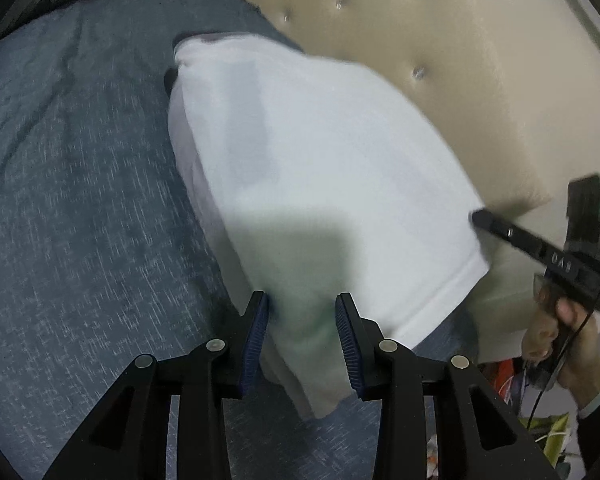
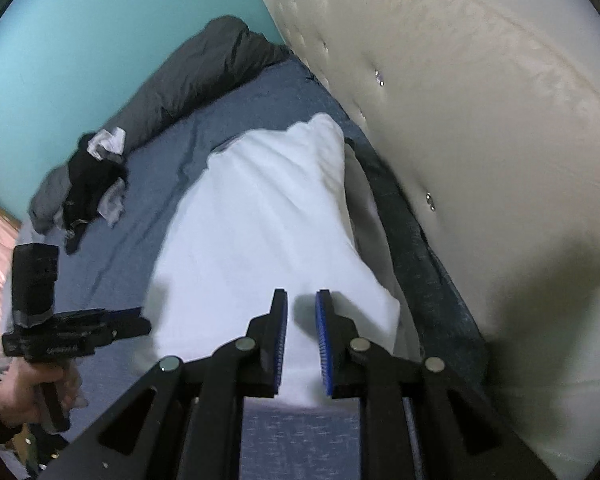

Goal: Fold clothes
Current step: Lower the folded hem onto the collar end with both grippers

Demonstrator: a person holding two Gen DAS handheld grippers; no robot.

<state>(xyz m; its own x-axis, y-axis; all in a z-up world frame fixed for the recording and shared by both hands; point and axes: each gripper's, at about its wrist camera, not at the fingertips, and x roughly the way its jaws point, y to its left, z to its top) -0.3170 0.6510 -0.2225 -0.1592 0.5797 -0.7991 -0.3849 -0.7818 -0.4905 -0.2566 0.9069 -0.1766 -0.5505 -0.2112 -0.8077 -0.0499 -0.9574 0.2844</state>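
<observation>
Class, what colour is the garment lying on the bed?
White; the garment shows best in the right wrist view, against the blue-grey sheet.

Both wrist views look steeply down, close over the same white garment (image 1: 320,168).

**Where everything sits on your bed right now**

So in your right wrist view, the folded garment (image 2: 260,220) lies on the bed sheet (image 2: 236,112), running from lower centre up to mid-frame. The headboard (image 2: 480,120) stands along its right. A rolled blanket (image 2: 204,68) lies at the upper left, behind a small clothes pile (image 2: 96,176) at the left. Your left gripper (image 2: 140,322) sits lower left, beside the garment's near edge.
</observation>
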